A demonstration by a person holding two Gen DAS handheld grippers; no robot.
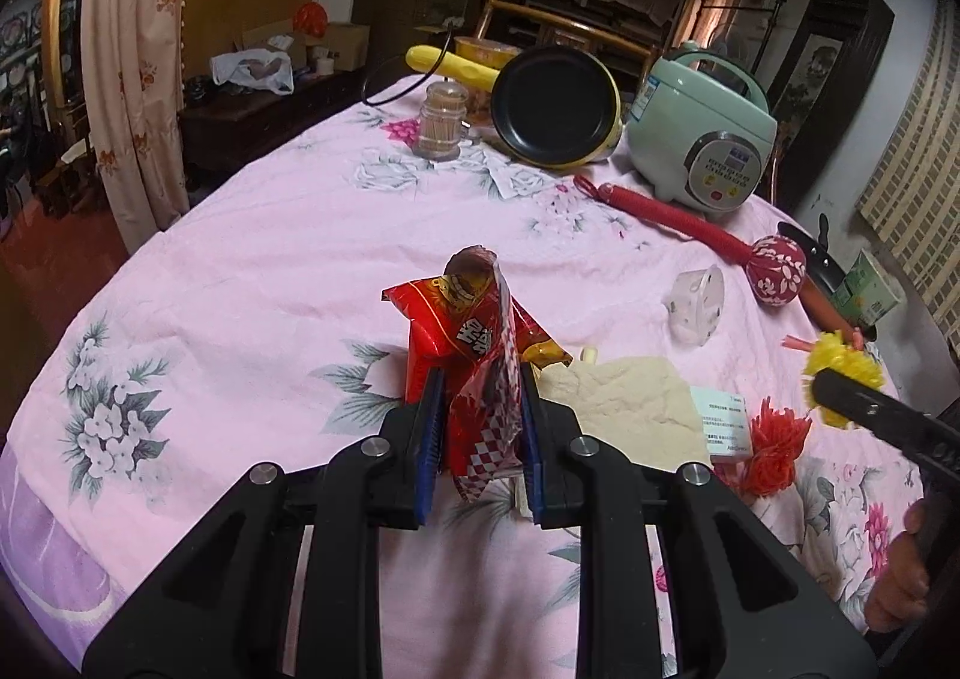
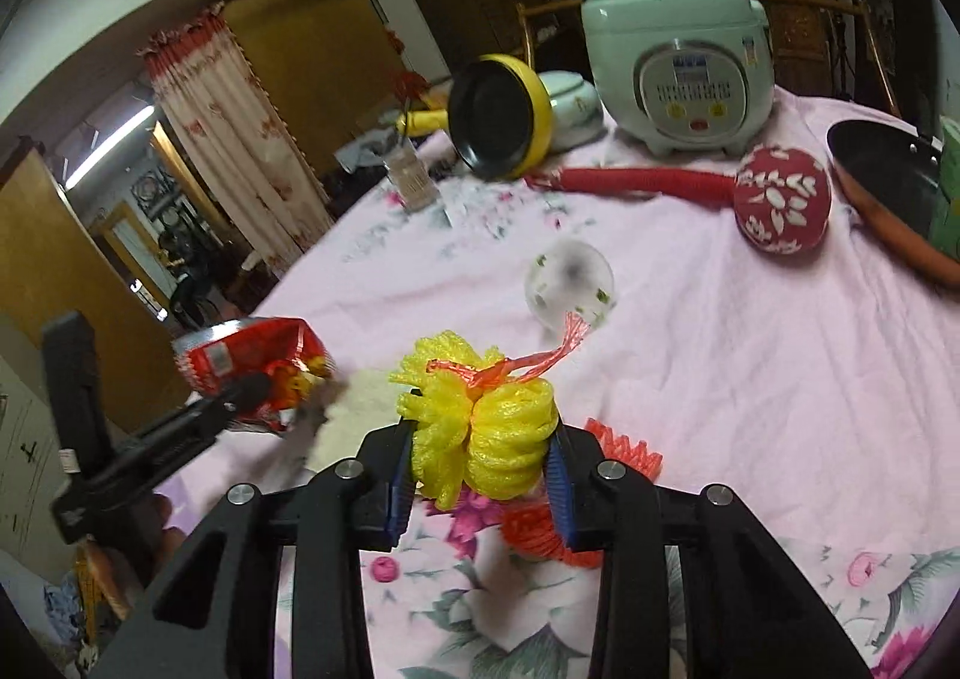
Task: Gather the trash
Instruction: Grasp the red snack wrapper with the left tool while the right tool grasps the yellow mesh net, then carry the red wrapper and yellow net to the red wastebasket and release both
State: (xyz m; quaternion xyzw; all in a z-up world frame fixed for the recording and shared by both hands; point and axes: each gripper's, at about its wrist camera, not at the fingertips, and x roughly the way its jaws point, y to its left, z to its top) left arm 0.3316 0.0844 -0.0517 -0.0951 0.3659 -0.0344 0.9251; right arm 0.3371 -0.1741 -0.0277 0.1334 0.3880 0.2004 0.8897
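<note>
A crumpled red snack wrapper stands up between the blue pads of my left gripper, which is shut on it above the pink flowered tablecloth. My right gripper is shut on a yellow foam net tied with a strip of orange mesh; both pads press its sides. An orange foam net lies on the cloth just beneath it. The right wrist view shows the left gripper with the wrapper at the left. The left wrist view has the right gripper at the right edge.
A clear plastic cup, a beige tissue and a white card lie near the grippers. Farther back stand a green rice cooker, a yellow pan, a toothpick jar and a red massage hammer. A dark pan sits at the right.
</note>
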